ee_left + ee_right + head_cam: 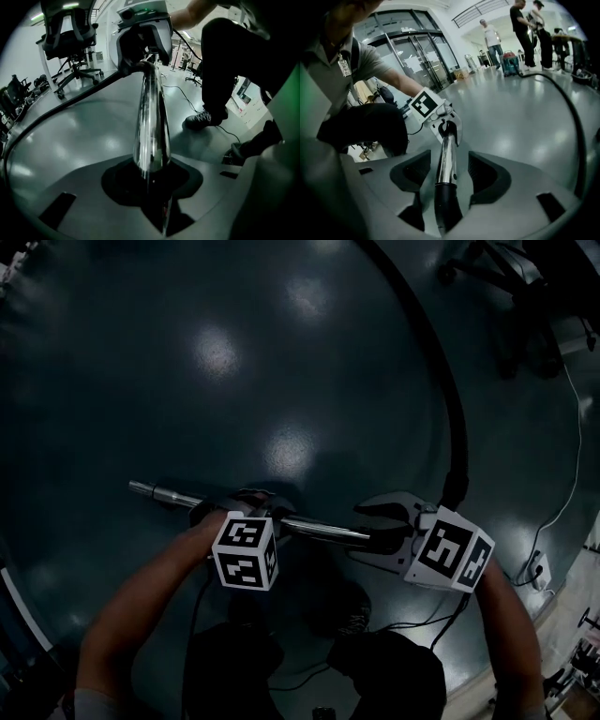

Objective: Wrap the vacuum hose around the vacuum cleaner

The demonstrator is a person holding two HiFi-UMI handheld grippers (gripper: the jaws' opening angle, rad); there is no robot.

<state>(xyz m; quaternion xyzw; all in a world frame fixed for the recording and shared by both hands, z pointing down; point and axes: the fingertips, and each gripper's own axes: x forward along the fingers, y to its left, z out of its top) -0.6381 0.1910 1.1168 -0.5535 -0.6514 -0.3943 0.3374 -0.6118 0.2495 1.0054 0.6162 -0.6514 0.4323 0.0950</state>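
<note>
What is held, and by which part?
The left gripper clamps the chrome vacuum wand on its shaft; the right gripper straddles its black cuff, jaws open.

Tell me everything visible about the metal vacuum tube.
The metal tube is a straight, shiny chrome pipe held roughly level above the floor. Its bare end points to the person's left; the other joins a black cuff and black hose. The left gripper is clamped on its middle; the right gripper's open jaws flank the cuff end.
</note>
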